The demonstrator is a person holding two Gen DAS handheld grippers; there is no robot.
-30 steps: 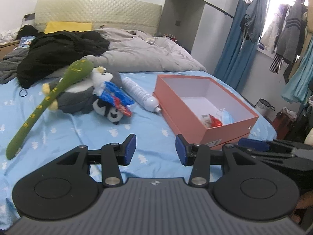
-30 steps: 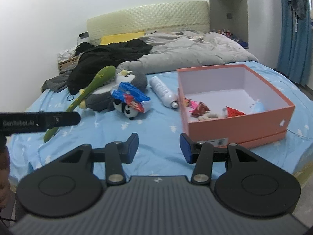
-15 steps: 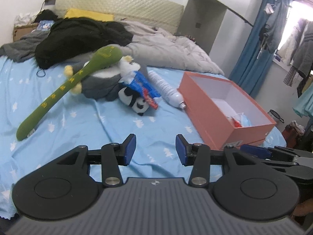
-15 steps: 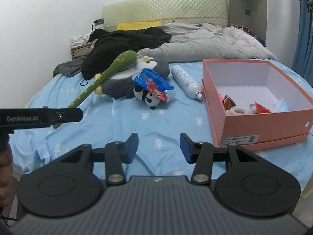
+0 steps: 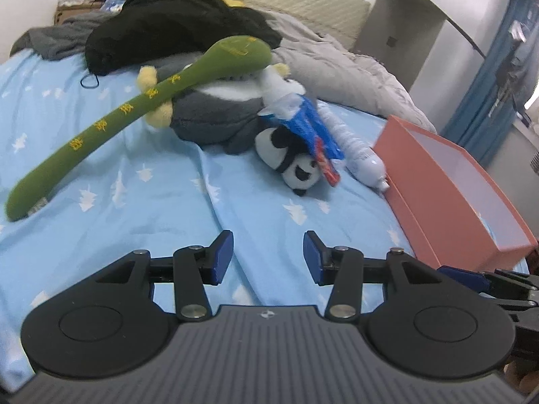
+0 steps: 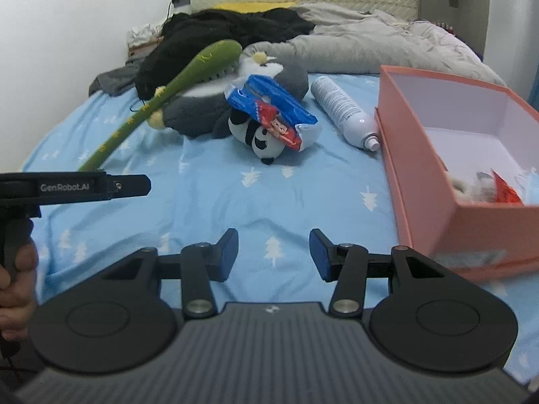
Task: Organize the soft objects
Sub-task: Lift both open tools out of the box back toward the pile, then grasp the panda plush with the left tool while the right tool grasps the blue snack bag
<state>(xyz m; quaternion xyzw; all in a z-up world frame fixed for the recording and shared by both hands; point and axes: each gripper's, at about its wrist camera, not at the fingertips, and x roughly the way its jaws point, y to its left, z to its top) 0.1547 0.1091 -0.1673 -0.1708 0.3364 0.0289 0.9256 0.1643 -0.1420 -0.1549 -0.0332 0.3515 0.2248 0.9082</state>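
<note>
- Two grippers, left gripper (image 5: 267,252) and right gripper (image 6: 273,255), both spread, holding nothing.
- Risk: grabbing panda (image 6: 261,138) likely drags snack bag (image 6: 274,112) along.
- Bottle (image 6: 342,111) may roll.

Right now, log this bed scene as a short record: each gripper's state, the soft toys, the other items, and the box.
left gripper: open, holding nothing, over the blue sheet
right gripper: open, holding nothing
panda plush: lies on the sheet, partly under the blue snack packet
grey plush: behind the panda
green spoon plush: leans across the grey plush
white bottle: on its side beside the box
pink box: open, a few small items in one corner
</note>
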